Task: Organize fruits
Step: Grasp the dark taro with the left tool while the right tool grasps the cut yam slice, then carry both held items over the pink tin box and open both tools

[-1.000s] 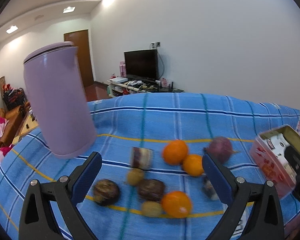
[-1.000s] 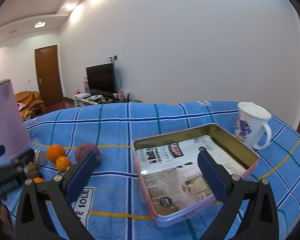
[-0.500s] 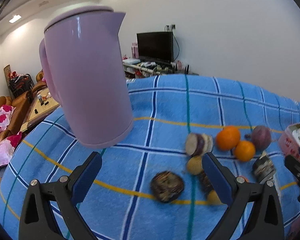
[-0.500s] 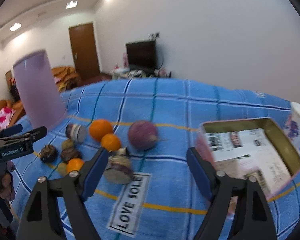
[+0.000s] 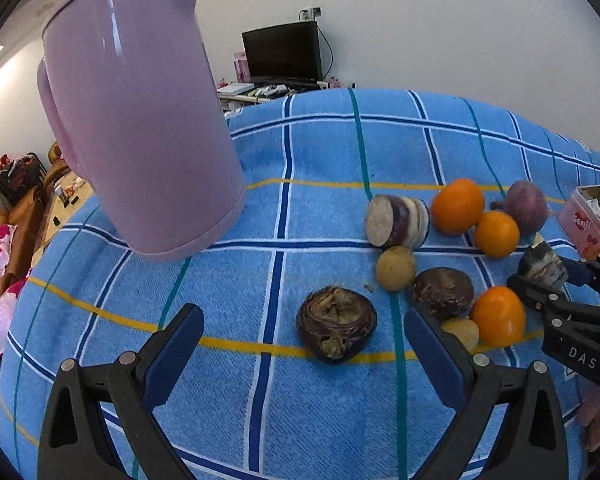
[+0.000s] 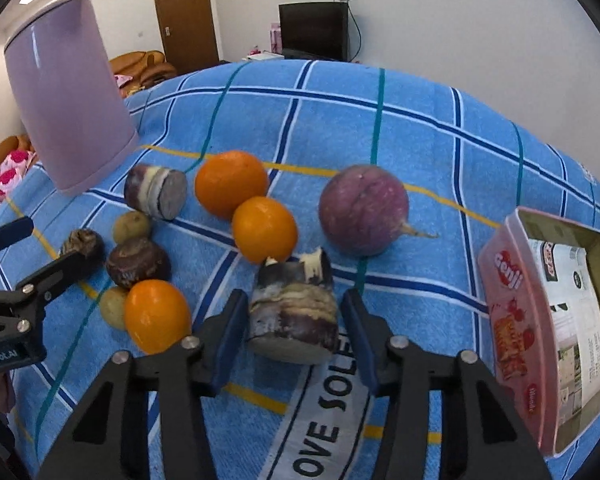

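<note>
Blue checked cloth (image 6: 420, 128), fruit clustered left. Right gripper (image 6: 296, 320): jaws just closing around near cut purple chunk (image 6: 294, 312), pads not yet touching; centre, then clamp gently. Left gripper (image 5: 304, 348): released, empty.

A home living room is showing here: a television (image 6: 314, 30) is standing on a low cluttered stand (image 5: 256, 94) by the white wall, a wooden door (image 6: 185, 14) is closing the far corner, and brown sofas (image 6: 142, 66) are sitting beyond the blue-clothed table (image 6: 420, 140).
</note>
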### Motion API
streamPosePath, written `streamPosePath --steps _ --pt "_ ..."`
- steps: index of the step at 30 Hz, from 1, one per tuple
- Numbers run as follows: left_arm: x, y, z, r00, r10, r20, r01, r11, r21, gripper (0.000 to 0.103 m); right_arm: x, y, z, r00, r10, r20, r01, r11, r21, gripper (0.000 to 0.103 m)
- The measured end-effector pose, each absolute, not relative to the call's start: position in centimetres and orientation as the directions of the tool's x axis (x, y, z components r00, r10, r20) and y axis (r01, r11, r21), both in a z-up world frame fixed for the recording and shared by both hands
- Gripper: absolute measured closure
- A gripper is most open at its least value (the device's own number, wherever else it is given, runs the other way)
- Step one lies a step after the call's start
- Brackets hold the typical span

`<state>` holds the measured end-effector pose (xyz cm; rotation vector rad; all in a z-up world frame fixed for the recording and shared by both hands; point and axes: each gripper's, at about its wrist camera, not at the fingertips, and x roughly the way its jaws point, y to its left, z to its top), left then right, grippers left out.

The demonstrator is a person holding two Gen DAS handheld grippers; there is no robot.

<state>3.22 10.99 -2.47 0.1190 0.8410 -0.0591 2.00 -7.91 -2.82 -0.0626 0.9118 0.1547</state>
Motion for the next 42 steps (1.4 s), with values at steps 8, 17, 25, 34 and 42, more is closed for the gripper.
streamPosePath --steps 8,17,25,34,42 --pt "4.3 11.9 -3.8 0.642 0.009 -0.767 0.06 0.996 0.062 0.015 1.6 -7.8 -2.8 0.606 0.118 -0.786 -0.173 0.985 0.015 0.059" --pt "4.2 12.3 -3.8 0.652 -0.06 -0.756 0.068 0.997 -0.02 0.057 -0.5 -10.1 -1.5 0.655 0.186 -0.733 -0.157 0.982 0.108 0.06" --pt "1.7 12.7 -0.1 0.819 -0.091 -0.566 0.042 0.994 -0.099 0.057 -1.9 -11.0 0.9 0.742 0.25 -0.621 -0.18 0.968 0.174 0.06" --pt "-0.5 9.7 1.7 0.875 -0.129 -0.466 0.091 0.991 -0.103 0.057 -4.1 -12.1 3.9 0.843 0.229 -0.487 -0.193 0.973 0.124 0.06" --pt "-2.1 4.6 2.5 0.87 -0.196 -0.452 0.183 0.98 -0.072 0.057 -5.7 -16.8 4.8 0.885 0.142 -0.444 -0.11 0.989 0.097 0.06"
